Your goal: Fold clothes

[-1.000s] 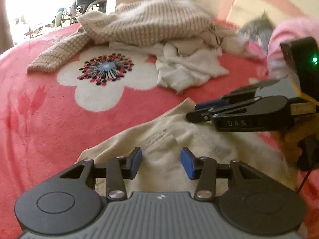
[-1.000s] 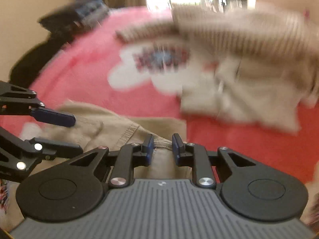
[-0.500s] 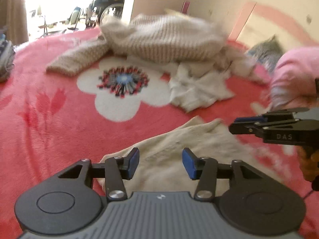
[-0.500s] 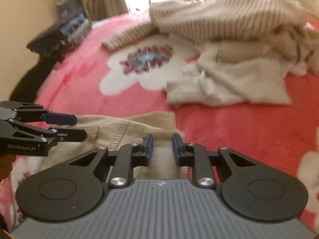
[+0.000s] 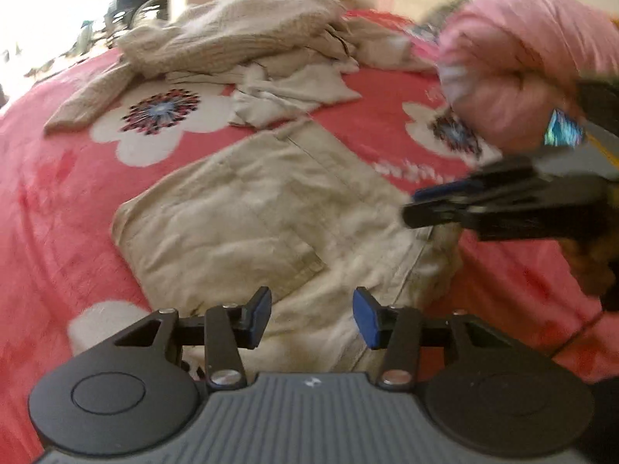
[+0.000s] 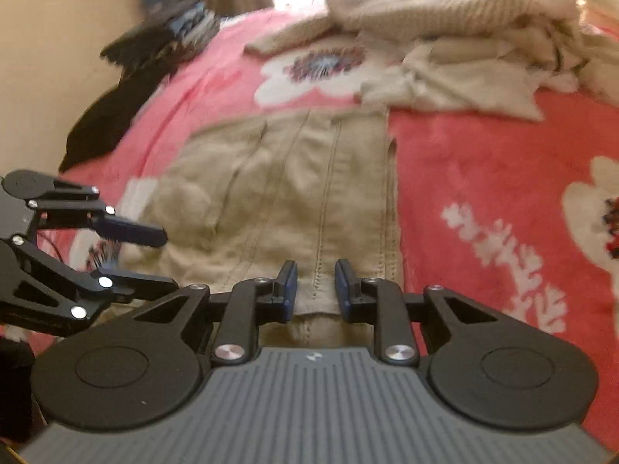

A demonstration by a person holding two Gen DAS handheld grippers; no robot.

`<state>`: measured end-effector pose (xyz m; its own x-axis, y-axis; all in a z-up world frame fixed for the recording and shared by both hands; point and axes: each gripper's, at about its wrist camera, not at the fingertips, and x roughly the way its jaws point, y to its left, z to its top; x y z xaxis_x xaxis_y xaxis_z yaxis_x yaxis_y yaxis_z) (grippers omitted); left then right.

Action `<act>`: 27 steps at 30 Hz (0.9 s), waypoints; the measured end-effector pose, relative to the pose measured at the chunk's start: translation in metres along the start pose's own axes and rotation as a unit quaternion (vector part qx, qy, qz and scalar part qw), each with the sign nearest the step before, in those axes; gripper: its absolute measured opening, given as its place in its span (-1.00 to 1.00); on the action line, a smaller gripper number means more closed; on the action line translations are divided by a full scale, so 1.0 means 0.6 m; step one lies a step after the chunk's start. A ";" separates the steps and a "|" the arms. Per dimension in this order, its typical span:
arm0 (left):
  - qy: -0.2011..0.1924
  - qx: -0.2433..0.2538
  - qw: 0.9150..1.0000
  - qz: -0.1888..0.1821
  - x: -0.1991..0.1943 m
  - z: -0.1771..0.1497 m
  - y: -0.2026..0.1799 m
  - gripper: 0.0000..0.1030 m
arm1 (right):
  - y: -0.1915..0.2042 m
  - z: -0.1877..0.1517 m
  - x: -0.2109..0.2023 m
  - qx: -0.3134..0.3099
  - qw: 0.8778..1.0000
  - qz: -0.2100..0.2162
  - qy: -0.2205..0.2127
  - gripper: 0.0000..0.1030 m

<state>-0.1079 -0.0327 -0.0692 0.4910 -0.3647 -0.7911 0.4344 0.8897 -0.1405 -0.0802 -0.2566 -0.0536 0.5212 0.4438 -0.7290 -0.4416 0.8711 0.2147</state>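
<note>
Red floral blanket (image 5: 58, 201) w/ beige garment (image 5: 247, 212) flat; left tool (image 5: 311, 315) wide, right tool (image 6: 315, 286) narrow, both empty.

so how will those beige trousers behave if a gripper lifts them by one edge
The beige trousers would likely droop: the cloth looks soft and creased. Thick stitched seams suggest some weight. The fleecy blanket may drag on them.

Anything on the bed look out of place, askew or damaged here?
Nothing looks damaged. The beige trousers lie roughly folded but skewed on the pink blanket, one corner bunched near the right gripper. Behind them the knit sweater and pale clothes sit in an unfolded heap.
</note>
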 end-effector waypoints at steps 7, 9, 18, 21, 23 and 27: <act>0.037 -0.018 0.998 0.041 0.032 -0.014 -0.027 0.05 | 0.016 -0.060 0.006 0.009 0.998 -0.046 0.040 -0.61; 0.036 -0.023 0.997 0.058 0.029 -0.013 -0.033 0.06 | 0.035 -0.065 0.011 0.000 0.997 -0.072 0.030 -0.60; 0.038 -0.009 0.994 0.103 0.016 -0.014 -0.061 0.08 | 0.055 -0.063 0.010 -0.001 0.997 -0.073 0.019 -0.59; 0.038 -0.014 0.991 0.128 0.016 -0.015 -0.065 0.32 | 0.055 -0.072 0.001 0.013 0.997 -0.074 0.009 -0.59; 0.042 -0.025 0.990 0.129 0.015 -0.013 -0.061 0.33 | 0.056 -0.071 0.000 0.014 0.997 -0.076 0.009 -0.59; 0.043 -0.025 0.989 0.137 0.015 -0.012 -0.063 0.37 | 0.056 -0.072 0.000 0.015 0.997 -0.077 0.010 -0.59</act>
<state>-0.1251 -0.0677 -0.0752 0.5180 -0.0843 -0.8512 0.2549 0.9651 0.0596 -0.1263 -0.2364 -0.0746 0.5659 0.3003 -0.7678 -0.3357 0.9345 0.1181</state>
